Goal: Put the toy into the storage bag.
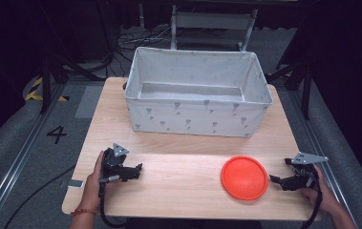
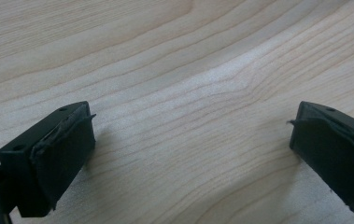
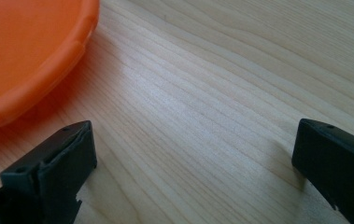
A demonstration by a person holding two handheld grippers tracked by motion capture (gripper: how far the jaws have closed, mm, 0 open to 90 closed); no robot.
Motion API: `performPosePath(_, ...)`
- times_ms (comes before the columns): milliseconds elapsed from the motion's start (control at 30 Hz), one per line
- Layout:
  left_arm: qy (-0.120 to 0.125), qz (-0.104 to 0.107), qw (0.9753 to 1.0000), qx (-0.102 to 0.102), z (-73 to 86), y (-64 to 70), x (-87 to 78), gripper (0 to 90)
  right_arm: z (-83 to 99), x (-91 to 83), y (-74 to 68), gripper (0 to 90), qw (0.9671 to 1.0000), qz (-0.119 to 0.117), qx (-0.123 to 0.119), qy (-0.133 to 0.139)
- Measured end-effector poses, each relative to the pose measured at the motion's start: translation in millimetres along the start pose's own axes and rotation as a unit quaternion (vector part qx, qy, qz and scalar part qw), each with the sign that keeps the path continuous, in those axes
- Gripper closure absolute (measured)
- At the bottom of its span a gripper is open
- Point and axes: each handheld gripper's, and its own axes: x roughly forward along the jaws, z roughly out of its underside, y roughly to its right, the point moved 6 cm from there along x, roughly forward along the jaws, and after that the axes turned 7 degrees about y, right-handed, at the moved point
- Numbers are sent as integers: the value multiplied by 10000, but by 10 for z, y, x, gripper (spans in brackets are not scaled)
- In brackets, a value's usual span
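Orange plate (image 1: 244,177) lies just beside the gaping right gripper (image 1: 277,180).

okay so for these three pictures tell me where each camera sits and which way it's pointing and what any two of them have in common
High view: fixed above the person's side, looking forward and down at the table, fabric bin, orange disc; both hands with the left gripper and right gripper enter from below.
Left gripper view: rides the left gripper, looking down along its open jaws at bare wood.
Right gripper view: rides the right gripper, open jaws over wood, disc rim upper left.
Shared: the high and right gripper views both show the disc.
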Motion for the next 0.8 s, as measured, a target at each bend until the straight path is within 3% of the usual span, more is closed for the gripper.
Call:
performPosePath(267,-55,183,9997,158,4,-45,-8,1,16,-25,-8,5,9999,110,53,1)
performPosePath(433,-42,326,9991,253,-1,-61,1,0,28,-77,-32,54,9999,115,53,-93)
performPosePath(533,-15,399,9988,300,-1,-66,3,0,15,-124,-49,175,9997,-32,10,-226)
performPosePath(600,-40,413,9986,328,-3,-70,2,0,-4,-149,-78,223,9996,-231,-17,-131)
performPosePath(667,-37,437,9985,338,-9,-66,10,1,-30,-156,-80,203,9998,-157,46,-90)
performPosePath(800,-26,459,9981,409,-20,-72,20,1,-163,-186,-144,242,9994,-279,107,153)
